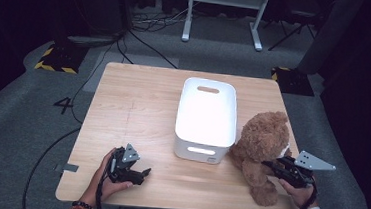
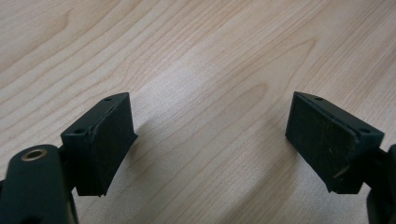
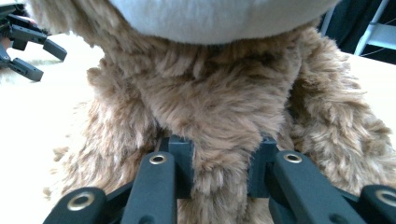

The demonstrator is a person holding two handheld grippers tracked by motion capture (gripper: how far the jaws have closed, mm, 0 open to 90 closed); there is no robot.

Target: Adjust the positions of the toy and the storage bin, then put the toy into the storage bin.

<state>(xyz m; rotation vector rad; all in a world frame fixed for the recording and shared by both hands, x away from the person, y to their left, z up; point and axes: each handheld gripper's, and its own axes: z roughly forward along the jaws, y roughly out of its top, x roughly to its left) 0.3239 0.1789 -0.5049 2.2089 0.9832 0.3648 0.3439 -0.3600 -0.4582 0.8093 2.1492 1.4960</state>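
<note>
Teddy bear [image 1: 263, 148] at lower right was pinched by the right gripper [image 1: 275, 167] for lifting, while the left gripper [image 1: 140, 173] hung wide over the tabletop [image 1: 138, 111].

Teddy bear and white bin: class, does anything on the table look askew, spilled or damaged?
Nothing stands out. The teddy bear sits upright beside the white bin, which lies square on the wooden table. The right tool pinches the bear's fur.

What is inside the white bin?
The bin looks empty in the high view: just plain white floor and walls. The strip right behind its near wall is covered, so something small could be there. The teddy sits outside, on the table.
</note>
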